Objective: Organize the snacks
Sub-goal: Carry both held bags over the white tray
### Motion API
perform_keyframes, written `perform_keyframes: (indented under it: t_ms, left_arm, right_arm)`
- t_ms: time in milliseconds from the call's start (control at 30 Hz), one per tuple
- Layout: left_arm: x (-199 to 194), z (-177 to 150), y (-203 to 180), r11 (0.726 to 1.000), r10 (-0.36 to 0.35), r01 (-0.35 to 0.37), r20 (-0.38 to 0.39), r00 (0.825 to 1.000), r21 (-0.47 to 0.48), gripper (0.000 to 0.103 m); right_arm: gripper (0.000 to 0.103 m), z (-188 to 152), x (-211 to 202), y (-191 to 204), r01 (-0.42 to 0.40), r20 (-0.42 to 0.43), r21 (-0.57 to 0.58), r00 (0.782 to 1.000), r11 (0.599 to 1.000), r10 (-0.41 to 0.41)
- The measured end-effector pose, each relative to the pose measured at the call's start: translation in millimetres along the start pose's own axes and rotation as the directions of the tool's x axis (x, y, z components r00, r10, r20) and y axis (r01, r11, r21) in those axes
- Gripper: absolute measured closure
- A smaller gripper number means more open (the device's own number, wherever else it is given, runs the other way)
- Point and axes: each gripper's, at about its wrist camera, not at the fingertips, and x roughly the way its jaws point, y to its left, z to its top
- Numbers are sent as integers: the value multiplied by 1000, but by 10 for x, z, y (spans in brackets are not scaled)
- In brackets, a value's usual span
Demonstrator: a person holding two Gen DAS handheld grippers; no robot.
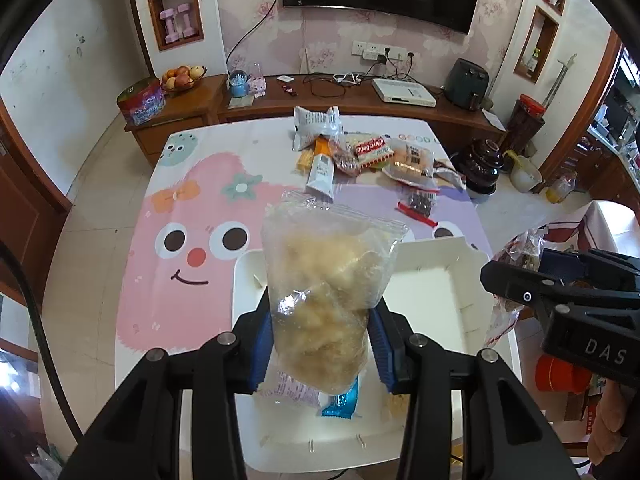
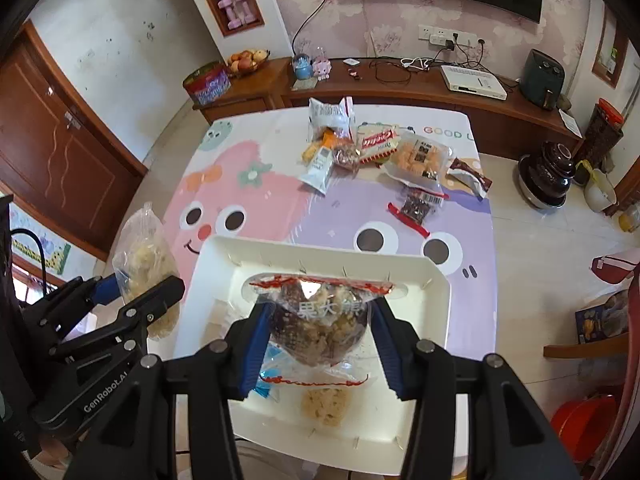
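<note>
My left gripper (image 1: 322,334) is shut on a clear bag of pale yellow puffed snacks (image 1: 328,288) and holds it above the white tray (image 1: 448,276); the bag also shows in the right wrist view (image 2: 146,264). My right gripper (image 2: 318,344) is shut on a clear red-edged bag of dark and light snacks (image 2: 320,316), above the same tray (image 2: 420,280). In the tray lie a blue packet (image 1: 340,402), a pink-printed packet (image 1: 290,390) and a pale snack packet (image 2: 324,406). A heap of loose snack packets (image 2: 380,152) lies at the table's far side.
The table has a cartoon-printed cloth (image 2: 248,200). A small red-edged packet of dark snacks (image 2: 418,208) lies apart from the heap. A wooden TV cabinet (image 2: 400,88) stands behind the table. Dark clay pots (image 2: 546,176) stand on the floor at right.
</note>
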Motion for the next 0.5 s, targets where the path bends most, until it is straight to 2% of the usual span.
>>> perform_keyframes:
  t_ms: [433, 467, 500]
  left_arm:
    - [88, -133, -57, 1000, 12, -12, -47, 999, 0, 61]
    - [88, -132, -58, 1000, 14, -14, -47, 999, 1, 56]
    - [82, -135, -72, 1000, 18, -18, -45, 999, 3, 43]
  right_arm:
    - [51, -184, 70, 0, 16, -42, -10, 999, 1000, -17]
    - [51, -184, 73, -4, 17, -44, -7, 999, 1000, -17]
    - [51, -196, 75, -17, 18, -48, -1, 999, 1000, -18]
